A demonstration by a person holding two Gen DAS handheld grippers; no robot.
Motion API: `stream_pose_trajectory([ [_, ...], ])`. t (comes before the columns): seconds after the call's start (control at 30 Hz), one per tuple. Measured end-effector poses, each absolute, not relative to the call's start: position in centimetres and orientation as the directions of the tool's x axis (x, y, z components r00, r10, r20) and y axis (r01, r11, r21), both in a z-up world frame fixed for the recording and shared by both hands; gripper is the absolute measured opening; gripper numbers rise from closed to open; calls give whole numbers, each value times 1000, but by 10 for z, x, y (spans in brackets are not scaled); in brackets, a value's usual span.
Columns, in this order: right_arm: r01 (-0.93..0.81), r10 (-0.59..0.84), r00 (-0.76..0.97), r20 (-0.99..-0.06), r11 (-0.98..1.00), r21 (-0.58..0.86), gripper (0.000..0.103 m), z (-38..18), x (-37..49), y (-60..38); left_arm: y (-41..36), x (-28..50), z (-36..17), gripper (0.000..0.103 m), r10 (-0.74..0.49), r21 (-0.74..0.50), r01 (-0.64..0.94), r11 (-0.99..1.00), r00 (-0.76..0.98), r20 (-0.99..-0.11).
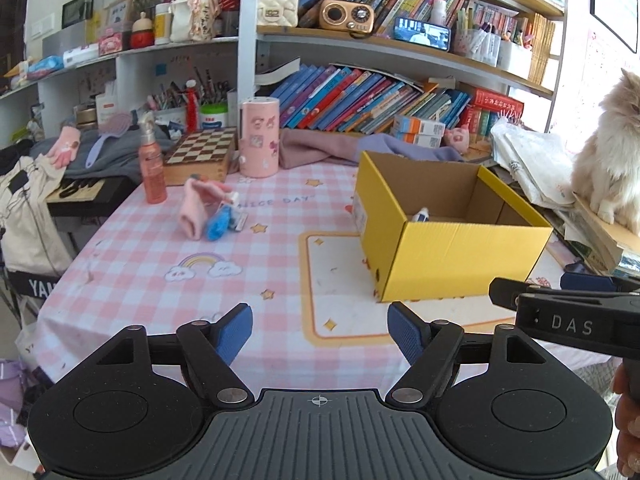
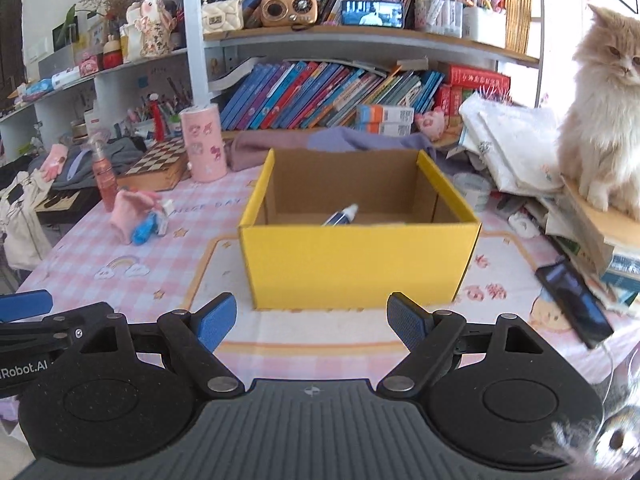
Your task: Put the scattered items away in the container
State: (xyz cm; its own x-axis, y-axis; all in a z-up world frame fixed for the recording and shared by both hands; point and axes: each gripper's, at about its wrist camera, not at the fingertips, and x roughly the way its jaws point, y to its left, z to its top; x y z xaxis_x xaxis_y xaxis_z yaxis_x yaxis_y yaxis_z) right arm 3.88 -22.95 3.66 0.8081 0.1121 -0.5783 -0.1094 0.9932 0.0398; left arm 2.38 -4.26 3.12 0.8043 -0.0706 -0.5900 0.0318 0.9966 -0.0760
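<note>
An open yellow cardboard box (image 2: pixel 360 264) holds a white-capped tube (image 2: pixel 342 214); pink and blue items (image 2: pixel 138 218) lie scattered left.

"NICE DAY" is printed on the pink checked tablecloth (image 1: pixel 276 202) at twelve o'clock of the rainbow print. "DAS" marks the right tongs (image 1: pixel 570 325) at three o'clock. "Robot.AI" marks the left tongs (image 2: pixel 24 368) at nine o'clock.

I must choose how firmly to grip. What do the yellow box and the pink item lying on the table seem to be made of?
Yellow box: most likely corrugated cardboard, matte yellow outside; the inside is plain brown and the top edges look thin and folded.

Pink item: seems soft knitted or fleecy fabric, perhaps a glove or sock; it lies limp and looks fuzzy.
</note>
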Motion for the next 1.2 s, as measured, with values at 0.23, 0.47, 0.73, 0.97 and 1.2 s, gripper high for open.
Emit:
stream_pose_trajectory([
  [0.23, -121, 119, 779, -615, 992, 38, 82, 28, 19, -209, -22, 4, 23, 82, -47, -78, -2, 997, 779, -626],
  [0.47, -142, 131, 769, -625, 989, 33, 83, 25, 1, -187, -4, -12, 19, 87, -25, -64, -21, 998, 768, -640],
  [0.73, -165, 148, 753, -641, 986, 34, 84, 22, -7, -166, 15, -19, 17, 88, -9, -58, -38, 998, 757, -654],
  [0.97, -185, 163, 738, -655, 982, 36, 85, 18, -5, -149, 30, -20, 13, 89, 2, -51, -49, 997, 742, -671],
  [1.2, -206, 179, 721, -669, 978, 40, 85, 15, 0, -134, 41, -18, 10, 90, 9, -44, -53, 998, 729, -684],
])
